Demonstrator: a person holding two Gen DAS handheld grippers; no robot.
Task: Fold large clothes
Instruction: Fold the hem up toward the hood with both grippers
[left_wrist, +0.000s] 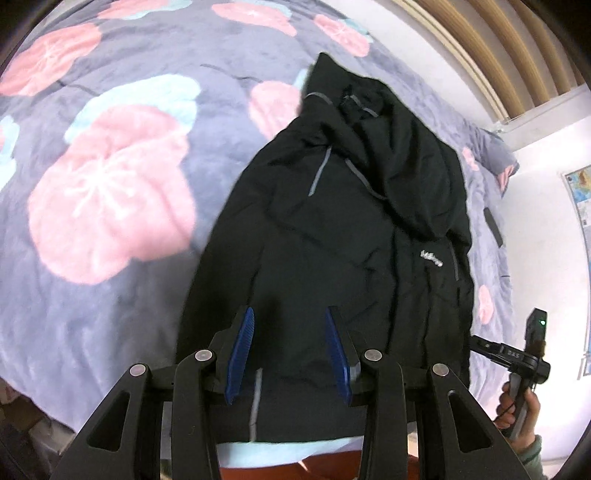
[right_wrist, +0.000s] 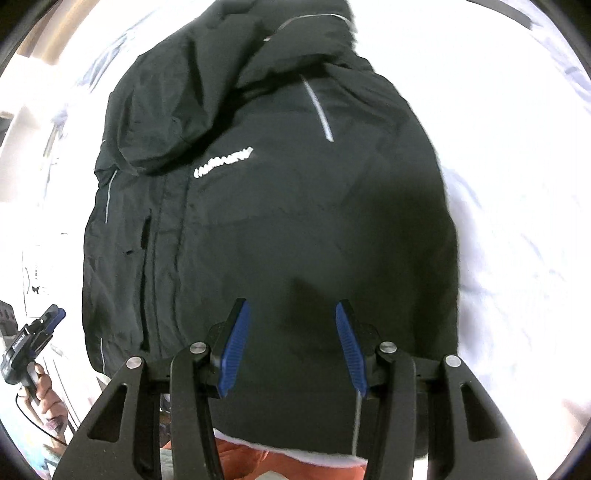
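A large black hooded jacket (left_wrist: 332, 240) with grey reflective stripes and a small white logo lies flat on the bed, hood toward the far end; it fills the right wrist view (right_wrist: 266, 221). My left gripper (left_wrist: 290, 314) is open and empty, hovering over the jacket's lower hem. My right gripper (right_wrist: 291, 306) is open and empty, also above the lower part of the jacket. The right gripper shows at the right edge of the left wrist view (left_wrist: 524, 354), held in a hand. The left gripper shows at the left edge of the right wrist view (right_wrist: 33, 339).
The bed is covered by a grey-purple blanket (left_wrist: 110, 166) with pink and teal flowers; it looks washed out white in the right wrist view (right_wrist: 517, 184). A wooden slatted headboard (left_wrist: 498, 48) and white wall stand at the far right. A dark flat object (left_wrist: 493, 227) lies beside the jacket.
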